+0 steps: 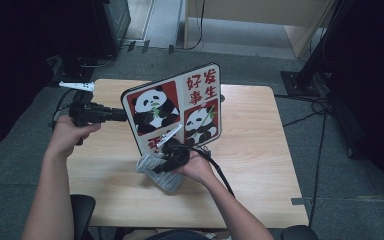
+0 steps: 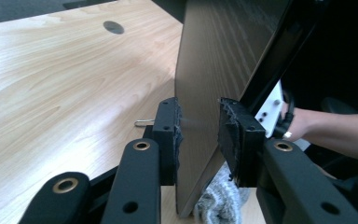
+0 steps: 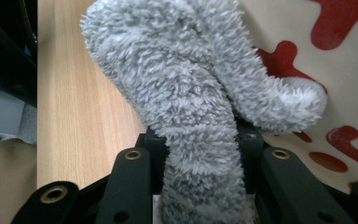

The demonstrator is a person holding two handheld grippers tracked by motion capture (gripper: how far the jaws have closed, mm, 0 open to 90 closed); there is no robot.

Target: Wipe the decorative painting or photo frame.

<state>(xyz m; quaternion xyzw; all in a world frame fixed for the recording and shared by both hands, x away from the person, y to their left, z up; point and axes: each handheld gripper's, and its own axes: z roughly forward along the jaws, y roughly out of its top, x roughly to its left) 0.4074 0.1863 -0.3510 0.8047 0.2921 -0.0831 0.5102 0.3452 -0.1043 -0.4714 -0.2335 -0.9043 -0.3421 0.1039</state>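
Left gripper view shows the left gripper [image 2: 198, 135] loose around the panda board's [image 1: 177, 107] edge, not pressing, so the board, upright near the table's [image 1: 260, 150] middle, could tip while the right gripper [image 3: 198, 154], clenched on the grey cloth [image 3: 200, 93], wipes it.

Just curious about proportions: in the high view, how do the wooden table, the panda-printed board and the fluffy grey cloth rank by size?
1. Light wooden table, largest by far.
2. Panda-printed board, propped up on the table.
3. Fluffy grey cloth, smallest, though the right hand hides part of it.
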